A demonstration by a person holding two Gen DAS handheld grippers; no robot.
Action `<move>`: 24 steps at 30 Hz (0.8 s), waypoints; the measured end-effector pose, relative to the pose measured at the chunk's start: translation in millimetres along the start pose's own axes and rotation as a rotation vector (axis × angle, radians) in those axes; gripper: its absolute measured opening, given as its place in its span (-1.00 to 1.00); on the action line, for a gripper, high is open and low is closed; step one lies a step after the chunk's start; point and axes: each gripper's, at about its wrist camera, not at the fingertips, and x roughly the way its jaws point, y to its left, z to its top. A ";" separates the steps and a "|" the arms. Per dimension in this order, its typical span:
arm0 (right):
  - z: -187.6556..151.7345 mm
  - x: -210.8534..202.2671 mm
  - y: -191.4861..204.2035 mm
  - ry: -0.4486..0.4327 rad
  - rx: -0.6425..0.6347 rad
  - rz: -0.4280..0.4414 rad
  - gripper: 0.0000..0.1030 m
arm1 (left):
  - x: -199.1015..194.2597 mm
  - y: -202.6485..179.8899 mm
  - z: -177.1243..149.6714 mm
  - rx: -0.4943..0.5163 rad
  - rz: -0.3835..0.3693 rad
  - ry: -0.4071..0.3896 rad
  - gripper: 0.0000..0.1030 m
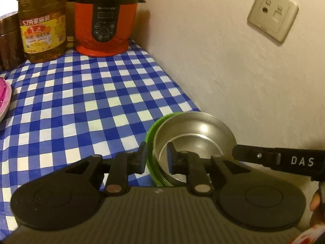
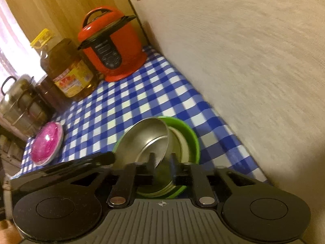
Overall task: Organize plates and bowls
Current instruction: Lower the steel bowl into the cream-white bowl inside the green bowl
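Our left claw (image 1: 156, 158) straddles the near rim of the steel bowl (image 1: 193, 130), fingers slightly parted, not visibly pinching it. Our right claw (image 2: 162, 162) also straddles that rim, spread a little wider, pads apart from the metal. The steel bowl sits tilted inside the green bowl (image 1: 151, 130), its mouth facing up and toward the wall, near the desk's (image 1: 81, 101) wall edge. Only the right view shows the green bowl's pale inside (image 2: 182, 140), a pink-filled dish (image 2: 46, 144) and a steel pot (image 2: 20, 105); only the left shows a wall socket (image 1: 272, 14). Both show the red pressure cooker (image 1: 104, 18) and oil bottle (image 1: 42, 22).
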 end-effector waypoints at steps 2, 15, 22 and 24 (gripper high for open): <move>-0.4 -3.2 -4.0 -0.021 0.023 0.014 -0.05 | -3.1 4.5 0.1 -0.012 0.006 -0.007 -0.68; -8.7 3.8 -17.7 0.005 0.047 -0.011 -0.05 | 1.5 13.8 -4.8 -0.048 -0.005 0.016 -0.67; -16.2 9.6 -19.5 0.031 0.037 -0.011 -0.05 | 10.7 14.0 -14.4 -0.047 -0.005 0.047 -0.67; -17.9 10.2 -18.9 0.034 0.040 -0.015 -0.05 | 8.4 14.7 -15.5 -0.056 -0.002 0.040 -0.67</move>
